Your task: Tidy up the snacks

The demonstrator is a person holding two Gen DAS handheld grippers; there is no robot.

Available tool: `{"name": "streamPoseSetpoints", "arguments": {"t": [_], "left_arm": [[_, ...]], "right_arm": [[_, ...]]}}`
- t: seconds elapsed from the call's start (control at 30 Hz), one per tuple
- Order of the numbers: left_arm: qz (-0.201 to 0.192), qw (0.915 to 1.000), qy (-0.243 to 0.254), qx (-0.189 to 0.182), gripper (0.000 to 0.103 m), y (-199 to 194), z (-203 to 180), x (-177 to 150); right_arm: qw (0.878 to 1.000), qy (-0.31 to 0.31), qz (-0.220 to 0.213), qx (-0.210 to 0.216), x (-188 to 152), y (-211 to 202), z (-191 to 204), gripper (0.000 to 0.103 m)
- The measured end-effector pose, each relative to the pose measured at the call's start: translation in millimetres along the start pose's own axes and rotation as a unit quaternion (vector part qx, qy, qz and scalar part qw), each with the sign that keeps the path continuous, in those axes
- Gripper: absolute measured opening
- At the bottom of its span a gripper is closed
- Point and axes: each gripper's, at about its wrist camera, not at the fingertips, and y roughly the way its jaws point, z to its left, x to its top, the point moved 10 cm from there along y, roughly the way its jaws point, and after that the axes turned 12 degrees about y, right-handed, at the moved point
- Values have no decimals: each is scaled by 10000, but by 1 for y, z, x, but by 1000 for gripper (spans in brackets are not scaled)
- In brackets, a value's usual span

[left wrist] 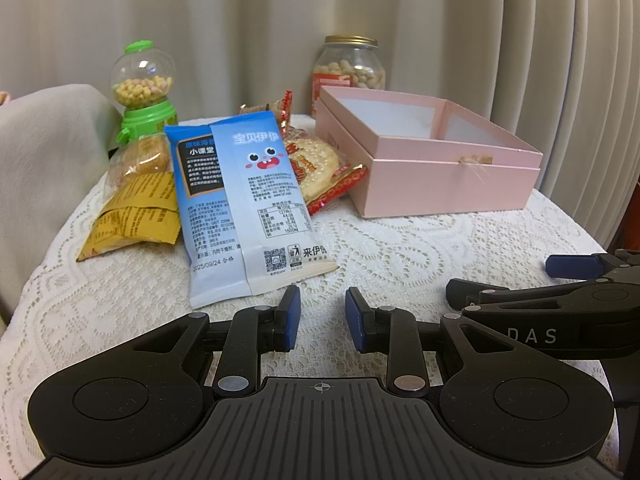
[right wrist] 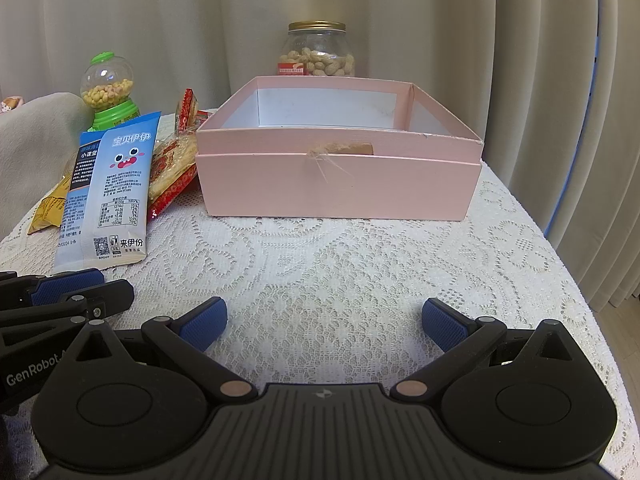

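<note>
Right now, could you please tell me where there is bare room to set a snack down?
Free: the lace cloth before the pink box, and inside that box. Crowded: left of it, where the blue packet, yellow packet and candy dispenser cluster.

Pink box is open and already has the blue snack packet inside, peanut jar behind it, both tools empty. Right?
One thing is off: the pink box is open but holds nothing. The right wrist view shows its bare white inside. The blue snack packet lies on the lace tablecloth left of the box. The peanut jar does stand behind it, and the left tool and right tool are both empty.
</note>
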Motion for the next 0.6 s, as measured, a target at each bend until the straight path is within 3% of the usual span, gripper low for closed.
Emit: {"name": "streamPoseSetpoints", "arguments": {"t": [0.6], "left_arm": [[-2,10000,-13,-1,31,0,0,0]], "right_arm": [[10000,-2,4,5,0,-1,0,103]]}}
